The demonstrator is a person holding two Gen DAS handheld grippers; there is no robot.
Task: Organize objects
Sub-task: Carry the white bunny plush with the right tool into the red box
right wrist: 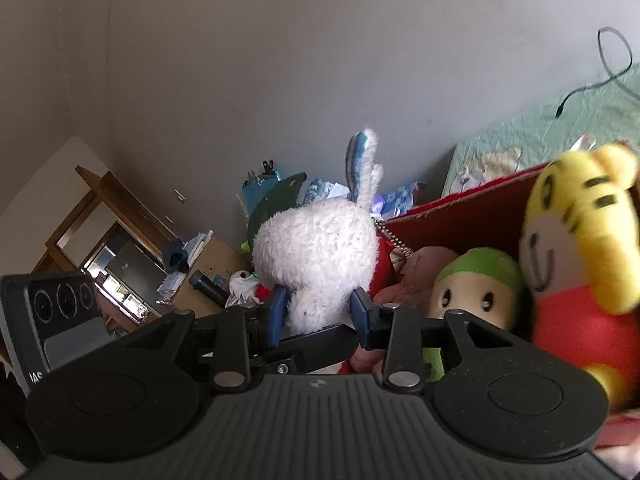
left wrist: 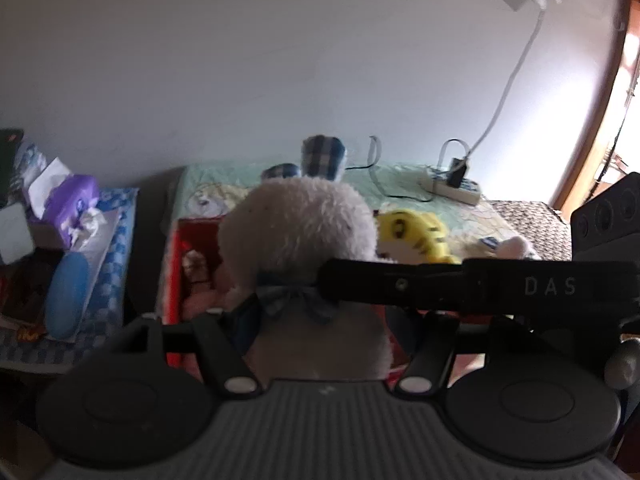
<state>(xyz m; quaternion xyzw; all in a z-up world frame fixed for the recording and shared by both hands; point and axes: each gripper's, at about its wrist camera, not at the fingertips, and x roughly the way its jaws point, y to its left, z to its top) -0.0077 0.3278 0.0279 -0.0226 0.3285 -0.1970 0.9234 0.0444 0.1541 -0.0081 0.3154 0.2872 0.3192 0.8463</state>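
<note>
Left wrist view: a white plush toy [left wrist: 298, 232] fills the middle of the frame, its fleece long and shaggy, the head round, a blue checked bow at the neck and a blue-and-white checked ear rising behind it. The left gripper [left wrist: 320, 320] has the toy's soft body between its half-spread jaws; the fingertips are buried in fur and behind a black bar crossing the frame, so I cannot tell whether the pads press on it. Behind the toy at centre stands a red box [left wrist: 174, 264] with stiff flat walls, and to the right of the toy's head a yellow tiger plush [left wrist: 420, 236] with black stripes. A quilted pale green bedspread [left wrist: 404, 184] lies beyond, a white power strip [left wrist: 452, 188] on it at upper right. At left sits a purple tissue pack [left wrist: 74, 200]

Right wrist view: the same white plush toy [right wrist: 316, 248] sits at centre, curly pile, one striped blue ear upright. The right gripper [right wrist: 320, 308] pinches its lower body, blue pads [right wrist: 276, 308] sunk into the fur on both sides, jaws narrowly apart. The red box [right wrist: 460, 220] opens at right, holding a smooth green-capped doll [right wrist: 476, 284]; the yellow tiger plush [right wrist: 580, 240], red-shirted, is at the right edge
</note>
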